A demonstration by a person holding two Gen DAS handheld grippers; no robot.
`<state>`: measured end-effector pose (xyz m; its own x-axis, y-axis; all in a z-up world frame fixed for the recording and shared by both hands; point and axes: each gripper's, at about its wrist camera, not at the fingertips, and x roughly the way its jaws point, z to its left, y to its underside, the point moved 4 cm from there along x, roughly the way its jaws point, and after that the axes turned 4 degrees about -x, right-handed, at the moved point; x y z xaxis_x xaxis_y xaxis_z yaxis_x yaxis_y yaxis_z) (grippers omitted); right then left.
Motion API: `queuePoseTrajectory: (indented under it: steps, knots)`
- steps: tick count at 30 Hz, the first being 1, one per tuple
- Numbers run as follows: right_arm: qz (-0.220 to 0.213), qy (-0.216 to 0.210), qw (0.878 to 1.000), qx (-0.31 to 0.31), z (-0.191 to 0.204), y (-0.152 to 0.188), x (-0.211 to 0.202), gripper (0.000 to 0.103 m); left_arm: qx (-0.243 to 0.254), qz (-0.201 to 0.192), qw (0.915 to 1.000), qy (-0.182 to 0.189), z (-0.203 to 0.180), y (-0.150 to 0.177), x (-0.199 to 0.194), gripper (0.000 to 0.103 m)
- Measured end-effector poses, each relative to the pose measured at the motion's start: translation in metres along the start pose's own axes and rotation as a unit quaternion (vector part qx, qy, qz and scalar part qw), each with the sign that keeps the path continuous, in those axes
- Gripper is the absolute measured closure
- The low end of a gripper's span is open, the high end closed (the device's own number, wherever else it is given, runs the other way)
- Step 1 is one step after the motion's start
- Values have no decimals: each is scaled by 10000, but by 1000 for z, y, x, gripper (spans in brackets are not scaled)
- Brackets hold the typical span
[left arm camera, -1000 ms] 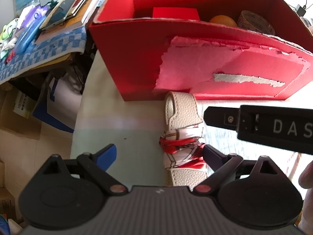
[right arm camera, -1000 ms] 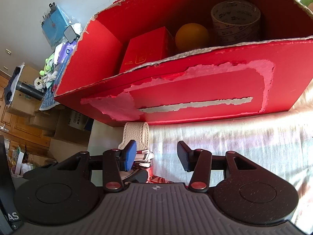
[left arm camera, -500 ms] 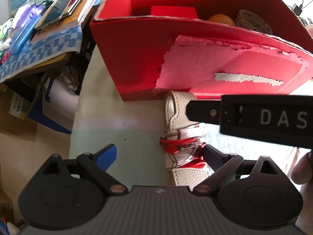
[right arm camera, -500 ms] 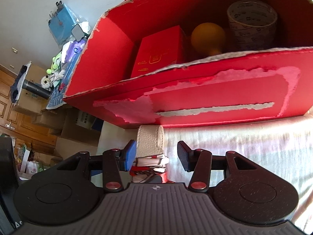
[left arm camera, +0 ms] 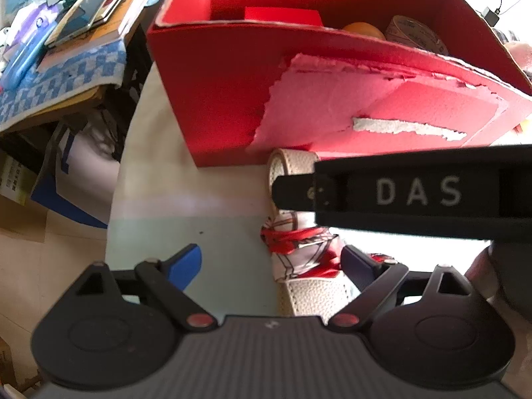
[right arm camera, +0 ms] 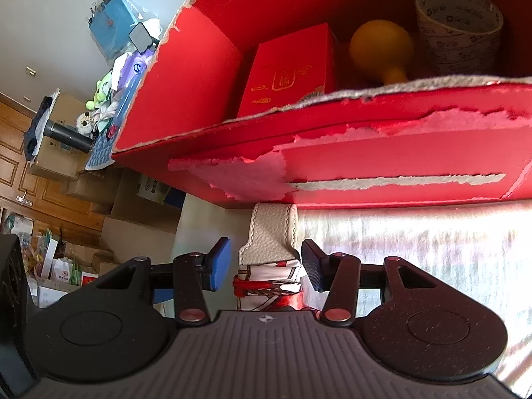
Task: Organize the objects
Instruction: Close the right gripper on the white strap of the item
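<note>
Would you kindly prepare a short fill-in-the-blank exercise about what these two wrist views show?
1. The cardboard box is coloured ____.
2. The right gripper has its fingers on either side of the cream strap, which is wrapped with a red and white ____.
3. Inside the box, the yellow ball sits between a red packet and a roll of ____.
4. The left gripper is ____ and holds nothing.

Missing words: red; scarf; tape; open

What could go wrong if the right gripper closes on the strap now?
1. The strap butts against the red box; lifting could snag it under the torn wall.
2. The right gripper, open, straddles leather just above the scarf; silk may slip.
3. The left gripper, open, sits close; they could collide.
</note>
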<state>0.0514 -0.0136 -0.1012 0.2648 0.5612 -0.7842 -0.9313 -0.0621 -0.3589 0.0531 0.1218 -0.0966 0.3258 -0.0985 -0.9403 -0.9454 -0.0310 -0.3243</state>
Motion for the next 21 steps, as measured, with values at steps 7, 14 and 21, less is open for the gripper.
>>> queuePoseTrajectory:
  steps: [7, 14, 21]
  knots:
    - [92, 44, 9999, -73, 0, 1, 6, 51, -19, 98, 9999, 34, 2, 2, 5, 18]
    - [276, 163, 9995, -60, -6, 5, 14, 51, -6, 218, 9996, 202, -2, 4, 9, 30]
    - [273, 122, 9995, -104, -7, 6, 13, 53, -3, 202, 9987, 465, -5, 7, 8, 47]
